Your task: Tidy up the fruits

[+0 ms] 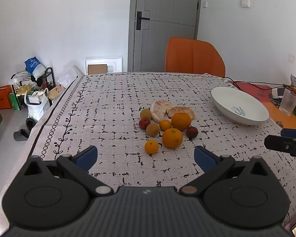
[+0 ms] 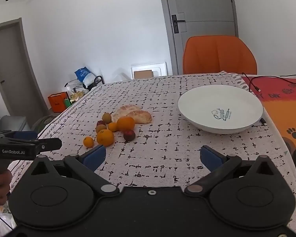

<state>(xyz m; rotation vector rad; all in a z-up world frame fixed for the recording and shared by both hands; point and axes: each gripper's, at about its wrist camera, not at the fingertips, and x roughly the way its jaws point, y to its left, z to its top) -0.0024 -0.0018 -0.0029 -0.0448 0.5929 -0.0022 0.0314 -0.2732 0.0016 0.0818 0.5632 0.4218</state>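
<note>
- Both sets of jaws stand wide apart and hold nothing: the left gripper (image 1: 146, 155) hangs low over the tablecloth (image 1: 112, 106) with the fruit pile just ahead of it, and the right gripper (image 2: 153, 156) hovers with bare cloth between its fingers.
- Fruit lies in a loose cluster, well apart from the white bowl (image 1: 246, 118), which in the left view sits at about two o'clock from the pile and is empty.
- Closest to the left gripper is a small orange (image 1: 151, 146), at about seven o'clock from a large orange (image 1: 172, 137); a dark red fruit (image 1: 192, 132) lies at the pile's right edge.
- Judged from this, nothing has been moved yet and the first pick is the step in hand.
- Taking the small orange first seems wise: it lies a little apart, so the fingers can straddle it without nudging its neighbours.
- Round fruit may roll, so the jaws should close level across its middle.
- Peeled segments (image 1: 167, 109) at the far side look soft and would need a gentle grip.
- Cloth is patterned with black dashes and lies flat; it could bunch if a fingertip drags on it.
- Beyond the table are an orange chair (image 1: 194, 57), a grey door (image 1: 163, 23) and a cluttered rack (image 1: 33, 86) at nine o'clock.
- A cable (image 2: 266, 79) and a glass (image 1: 289, 101) lie to the right, past the bowl.
</note>
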